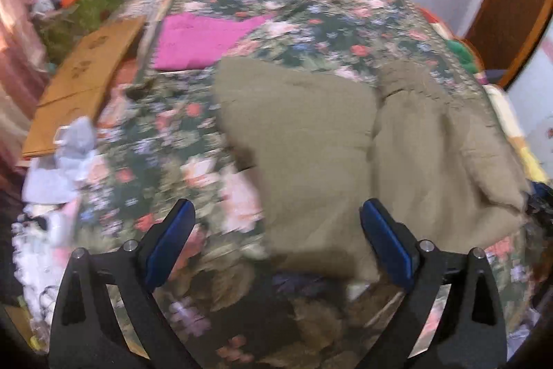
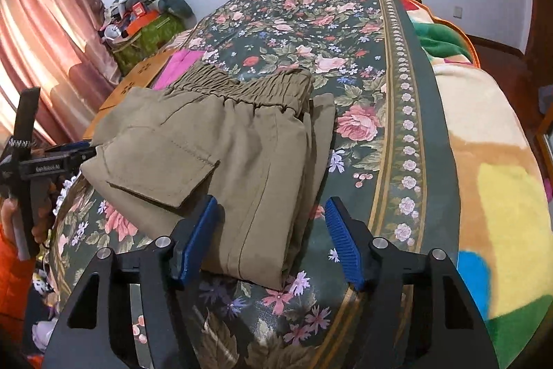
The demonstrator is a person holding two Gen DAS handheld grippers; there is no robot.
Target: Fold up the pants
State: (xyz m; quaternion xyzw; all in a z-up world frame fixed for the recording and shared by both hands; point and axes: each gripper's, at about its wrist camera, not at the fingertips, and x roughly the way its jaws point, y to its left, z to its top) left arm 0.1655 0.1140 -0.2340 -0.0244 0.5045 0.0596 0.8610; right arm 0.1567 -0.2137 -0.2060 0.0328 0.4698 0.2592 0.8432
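- One pair of pants (image 2: 221, 158) lies folded on my flowered bedspread (image 2: 349, 65).
- My two grippers, left (image 1: 276, 230) and right (image 2: 271, 227), gape wide, holding nothing.
- One pink cloth (image 1: 197, 40) lies far left.

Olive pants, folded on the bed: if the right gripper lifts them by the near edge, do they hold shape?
Probably not. The olive pants are soft stacked layers, so they would likely droop and unfold. The elastic waistband looks bulkier and may drag that end down. Pushed across the floral bedspread, they would likely bunch rather than slide.
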